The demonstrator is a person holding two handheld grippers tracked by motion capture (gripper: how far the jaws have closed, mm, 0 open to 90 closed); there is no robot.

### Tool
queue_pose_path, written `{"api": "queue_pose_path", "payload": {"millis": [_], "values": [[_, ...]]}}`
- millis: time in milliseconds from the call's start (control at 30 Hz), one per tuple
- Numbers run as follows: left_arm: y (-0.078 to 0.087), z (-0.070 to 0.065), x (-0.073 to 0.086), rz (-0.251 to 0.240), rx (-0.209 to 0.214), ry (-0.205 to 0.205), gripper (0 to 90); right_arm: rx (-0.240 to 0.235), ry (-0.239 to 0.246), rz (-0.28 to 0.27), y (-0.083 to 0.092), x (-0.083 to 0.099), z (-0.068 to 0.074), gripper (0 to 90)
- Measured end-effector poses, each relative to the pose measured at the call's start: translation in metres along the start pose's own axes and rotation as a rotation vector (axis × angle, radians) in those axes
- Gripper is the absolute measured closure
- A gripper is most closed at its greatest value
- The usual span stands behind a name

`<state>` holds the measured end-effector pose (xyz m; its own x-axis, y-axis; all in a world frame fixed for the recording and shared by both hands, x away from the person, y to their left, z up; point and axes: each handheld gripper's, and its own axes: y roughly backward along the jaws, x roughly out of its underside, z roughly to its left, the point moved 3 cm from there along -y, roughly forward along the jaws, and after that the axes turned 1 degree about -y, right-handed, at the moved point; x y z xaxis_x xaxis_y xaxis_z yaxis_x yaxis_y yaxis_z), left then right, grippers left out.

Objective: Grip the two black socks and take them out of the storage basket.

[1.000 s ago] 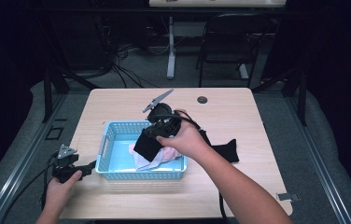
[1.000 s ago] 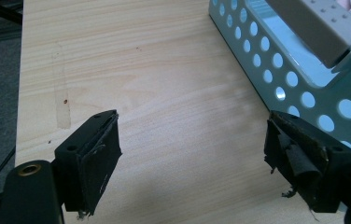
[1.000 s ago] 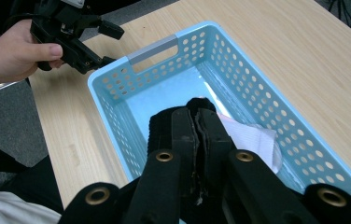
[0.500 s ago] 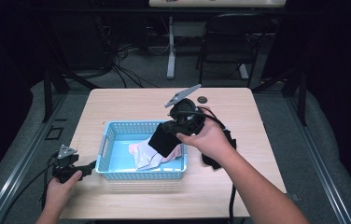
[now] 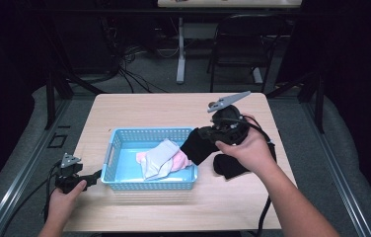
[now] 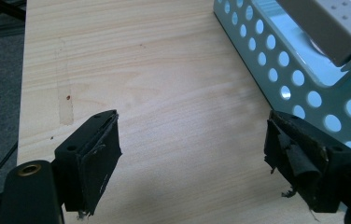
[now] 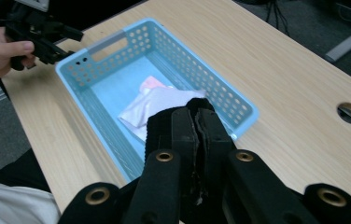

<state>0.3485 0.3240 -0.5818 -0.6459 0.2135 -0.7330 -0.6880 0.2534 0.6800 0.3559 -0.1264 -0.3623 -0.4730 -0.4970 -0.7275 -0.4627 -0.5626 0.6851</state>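
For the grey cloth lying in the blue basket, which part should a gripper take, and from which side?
Probably the raised fold of the grey cloth, coming straight down from above: it lies crumpled over a pink cloth inside the blue basket, whose walls block any sideways approach.

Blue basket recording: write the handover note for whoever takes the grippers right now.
Right gripper: shut on a black cloth, held above the blue basket's right end.
Left gripper: open, holding nothing, low over the table at the basket's left end.
In the basket: a grey cloth lying over a pink one.
On the table right of the basket: another black cloth.
Left, probably: take out the two remaining cloths.
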Motion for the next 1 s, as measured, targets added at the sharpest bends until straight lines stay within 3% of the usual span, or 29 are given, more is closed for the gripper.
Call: {"api": "queue_pose_path", "payload": {"millis": [133,167,233,333,400,467,500,533,600,767,867,967,1000], "values": [[0.001,0.002,0.002,0.002,-0.005,0.009,18.3,0.015,-0.049,0.012,0.003,0.016,-0.015,86.4],[0.002,0.003,0.001,0.0,-0.006,0.009,18.3,0.023,-0.077,0.027,0.002,0.028,-0.024,86.4],[0.001,0.003,0.001,-0.004,-0.007,0.013,18.3,0.025,-0.091,0.038,0.0,0.034,-0.028,86.4],[0.0,0.002,0.0,0.002,-0.007,0.0,18.3,0.061,-0.127,0.085,-0.018,0.059,-0.044,86.4],[0.0,0.002,0.0,0.003,-0.007,-0.002,18.3,0.069,-0.147,0.1,-0.022,0.064,-0.047,86.4],[0.0,0.002,0.0,0.0,-0.004,0.001,18.3,0.079,-0.205,0.119,-0.034,0.08,-0.06,86.4],[0.001,0.003,0.001,-0.003,-0.005,0.001,18.3,0.112,-0.24,0.141,-0.044,0.094,-0.073,86.4],[0.001,0.003,0.001,-0.004,-0.004,0.001,18.3,0.112,-0.24,0.141,-0.044,0.094,-0.073,86.4],[0.002,0.003,0.001,-0.005,-0.004,0.002,18.3,0.141,-0.296,0.168,-0.053,0.111,-0.089,86.4],[0.0,0.002,0.0,-0.003,-0.003,0.0,18.3,0.173,-0.361,0.18,-0.056,0.128,-0.107,86.1],[0.0,0.002,0.0,-0.003,-0.004,0.001,18.3,0.214,-0.394,0.172,-0.056,0.136,-0.115,74.6],[0.0,0.002,0.0,-0.002,-0.005,0.001,18.3,0.207,-0.4,0.152,-0.051,0.134,-0.114,70.1],[0.0,0.002,0.0,-0.003,-0.005,0.001,18.3,0.206,-0.397,0.131,-0.049,0.132,-0.112,64.9]]}}
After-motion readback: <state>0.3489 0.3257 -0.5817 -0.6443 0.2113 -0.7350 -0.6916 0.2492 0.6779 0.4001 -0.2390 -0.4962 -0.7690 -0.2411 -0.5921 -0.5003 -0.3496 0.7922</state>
